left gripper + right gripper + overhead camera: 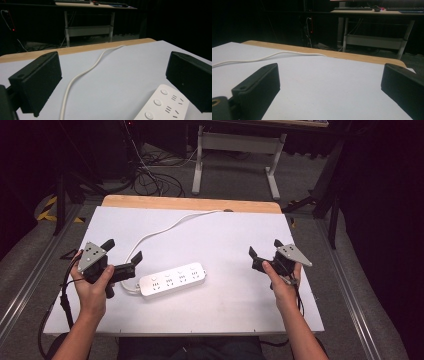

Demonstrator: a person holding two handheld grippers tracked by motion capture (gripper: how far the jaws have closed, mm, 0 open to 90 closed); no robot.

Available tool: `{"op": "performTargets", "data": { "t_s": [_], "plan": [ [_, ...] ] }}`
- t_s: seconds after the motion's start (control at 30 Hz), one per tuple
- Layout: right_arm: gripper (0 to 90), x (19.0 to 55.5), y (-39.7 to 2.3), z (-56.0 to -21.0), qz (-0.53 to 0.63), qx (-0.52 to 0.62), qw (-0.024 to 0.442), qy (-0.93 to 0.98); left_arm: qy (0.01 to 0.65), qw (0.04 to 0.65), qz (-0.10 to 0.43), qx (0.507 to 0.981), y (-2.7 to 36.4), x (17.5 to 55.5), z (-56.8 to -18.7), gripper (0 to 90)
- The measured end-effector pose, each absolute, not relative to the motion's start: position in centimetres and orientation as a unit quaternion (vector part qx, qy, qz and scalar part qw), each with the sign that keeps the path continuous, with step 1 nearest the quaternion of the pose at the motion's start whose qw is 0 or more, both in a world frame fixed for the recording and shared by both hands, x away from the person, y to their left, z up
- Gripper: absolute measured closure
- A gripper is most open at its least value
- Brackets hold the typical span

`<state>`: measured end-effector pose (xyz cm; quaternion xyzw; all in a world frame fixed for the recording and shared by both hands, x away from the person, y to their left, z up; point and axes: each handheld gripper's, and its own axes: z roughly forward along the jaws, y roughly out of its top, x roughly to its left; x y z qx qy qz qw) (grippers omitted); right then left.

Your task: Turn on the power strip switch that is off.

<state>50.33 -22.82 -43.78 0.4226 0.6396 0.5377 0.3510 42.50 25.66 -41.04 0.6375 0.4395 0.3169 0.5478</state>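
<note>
High view gives me the white power strip lying flat at the table's centre, its cord trailing off toward eleven o'clock. My left gripper hovers just beside the strip's nine o'clock end and my right gripper waits well apart at three o'clock, both with jaws spread and empty. I judge the work barely begun: nothing is grasped, and the strip has yet to be touched.

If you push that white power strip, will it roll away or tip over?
Probably neither. The power strip is long, flat and lying low on the white table, so it should slide, not roll or tip. Its smooth plastic may slip between the jaws. The thin cord looks floppy and would likely drag behind and tug it sideways.
</note>
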Motion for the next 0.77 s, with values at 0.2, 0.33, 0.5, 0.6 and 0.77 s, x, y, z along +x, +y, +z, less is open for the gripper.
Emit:
{"op": "performTargets", "data": {
  "t_s": [0.2,0.33,0.5,0.6,0.77],
  "plan": [
    [2.7,50.36,-22.87,-43.81,0.536,0.424,0.350,0.640,0.437,0.546,0.316,0.641,25.65,42.62,-41.15,0.7],
    [2.7,50.38,-22.88,-43.86,0.534,0.426,0.350,0.641,0.437,0.546,0.314,0.642,25.65,42.70,-41.22,0.7],
    [2.7,50.42,-22.88,-43.91,0.535,0.426,0.348,0.641,0.441,0.548,0.310,0.640,25.73,42.75,-41.32,0.7],
    [2.7,50.49,-22.92,-43.94,0.534,0.426,0.349,0.641,0.442,0.549,0.310,0.638,25.83,42.79,-41.36,0.7],
    [2.7,50.54,-22.96,-44.00,0.534,0.428,0.347,0.642,0.446,0.548,0.310,0.636,26.11,42.91,-41.46,0.7]
  ]
}}
